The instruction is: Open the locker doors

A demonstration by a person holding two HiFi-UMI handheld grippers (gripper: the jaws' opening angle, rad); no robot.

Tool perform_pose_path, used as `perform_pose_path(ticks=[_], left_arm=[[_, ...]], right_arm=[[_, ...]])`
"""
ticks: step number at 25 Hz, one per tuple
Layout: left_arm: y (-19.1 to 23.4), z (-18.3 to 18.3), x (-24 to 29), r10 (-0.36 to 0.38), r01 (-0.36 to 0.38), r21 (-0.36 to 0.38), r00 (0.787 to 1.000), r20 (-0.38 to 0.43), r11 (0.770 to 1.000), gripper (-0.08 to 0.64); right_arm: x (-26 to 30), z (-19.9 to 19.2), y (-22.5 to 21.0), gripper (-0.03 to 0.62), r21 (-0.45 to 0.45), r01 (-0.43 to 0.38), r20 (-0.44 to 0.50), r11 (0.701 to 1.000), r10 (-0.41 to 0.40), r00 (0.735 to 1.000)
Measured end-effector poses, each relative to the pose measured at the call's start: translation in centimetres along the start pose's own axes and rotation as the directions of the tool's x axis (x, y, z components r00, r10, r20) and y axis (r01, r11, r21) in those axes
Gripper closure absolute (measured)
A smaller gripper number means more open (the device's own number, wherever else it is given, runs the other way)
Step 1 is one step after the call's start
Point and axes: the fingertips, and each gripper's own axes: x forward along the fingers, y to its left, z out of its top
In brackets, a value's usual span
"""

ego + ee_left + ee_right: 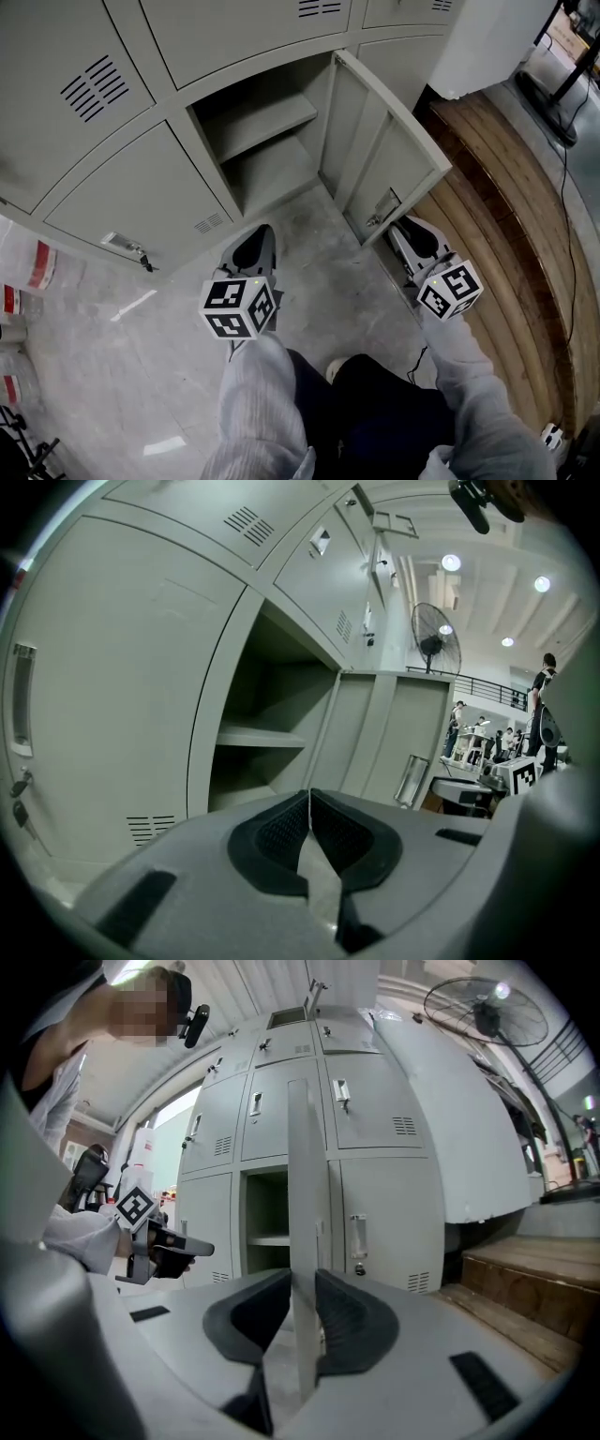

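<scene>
Grey lockers [131, 202] fill the upper left of the head view. One bottom compartment [267, 141] stands open, a shelf inside, its door [389, 159] swung out toward me. My right gripper [398, 227] is at that door's free edge beside the handle [382, 211]. In the right gripper view the door's thin edge [305, 1194] runs upright between the pads, and my right gripper [305, 1283] is shut on it. My left gripper [255, 236] hovers over the floor before the open compartment [262, 733], shut, with nothing in it [309, 799].
Wooden steps [506, 187] rise to the right of the door, beside a white cabinet [487, 37] and floor cables [565, 197]. The neighbouring locker's handle [127, 246] is at left. Plastic-wrapped items [28, 272] lie far left. People [469, 728] stand far off.
</scene>
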Motion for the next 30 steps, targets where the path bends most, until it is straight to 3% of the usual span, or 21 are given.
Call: perform_pose_path(ticks=[9,18,30], left_arm=[[-0.9,-0.4,0.7,-0.033,0.033,0.005,0.999,-0.011,0.999,0.548],[0.9,-0.5,-0.2,-0.007,0.007,-0.008,1.0,-0.006,1.0,0.548],[0.8,-0.6,-0.2,-0.023,0.023,-0.018,1.0,-0.004,1.0,0.548]], right_arm=[[-0.4,0.1,-3.5,0.508,-0.041,0.096,-0.025,0.995,-0.097,0.995],[-0.4,0.1,-6.4,0.506,-0.029,0.206,-0.007,0.978,-0.206,0.979],[-0.2,0.2,-7.7,0.506,-0.034,0.25,-0.021,0.968,-0.25,0.968]])
